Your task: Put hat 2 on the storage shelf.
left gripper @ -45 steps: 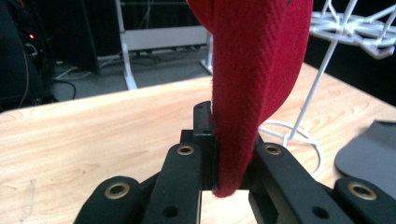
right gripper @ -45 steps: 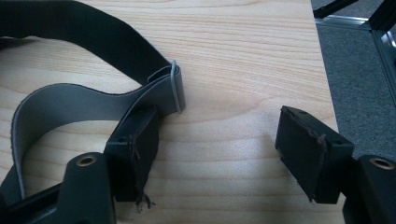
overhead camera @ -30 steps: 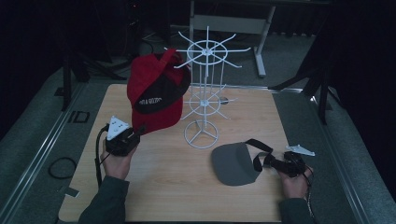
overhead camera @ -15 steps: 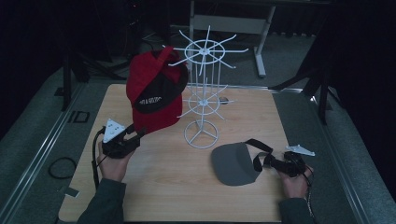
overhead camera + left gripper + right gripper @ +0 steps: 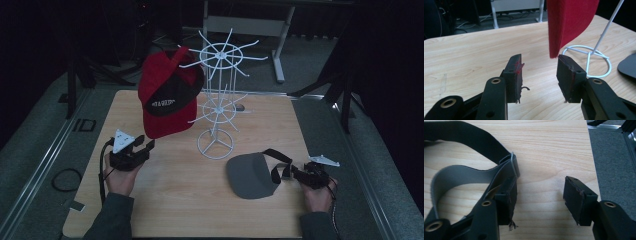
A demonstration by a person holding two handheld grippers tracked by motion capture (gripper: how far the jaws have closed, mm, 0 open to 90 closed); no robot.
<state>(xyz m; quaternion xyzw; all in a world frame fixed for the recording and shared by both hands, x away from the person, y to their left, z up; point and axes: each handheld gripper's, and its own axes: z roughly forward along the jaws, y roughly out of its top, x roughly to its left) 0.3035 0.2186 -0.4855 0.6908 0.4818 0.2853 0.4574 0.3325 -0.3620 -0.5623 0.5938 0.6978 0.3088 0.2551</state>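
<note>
Left gripper (image 5: pixel 141 148) jaws just opened off red cap (image 5: pixel 167 100) on white rack (image 5: pixel 216 107), right gripper (image 5: pixel 299 172) closing, strap (image 5: pixel 474 173) of grey cap (image 5: pixel 250 175) over one jaw, not clamped, table (image 5: pixel 165 200) bare between.

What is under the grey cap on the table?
The grey cap lies flat on the wooden table, its black strap trailing toward the right gripper. Whatever might sit beneath its crown is covered; bare wood shows around it.

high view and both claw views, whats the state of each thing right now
red cap: hanging on the rack, released
grey cap: lying on the table
its strap: against one pad, not clamped
left claw: open, jaws just opening
right claw: open, jaws just closing
white rack: upright
</note>
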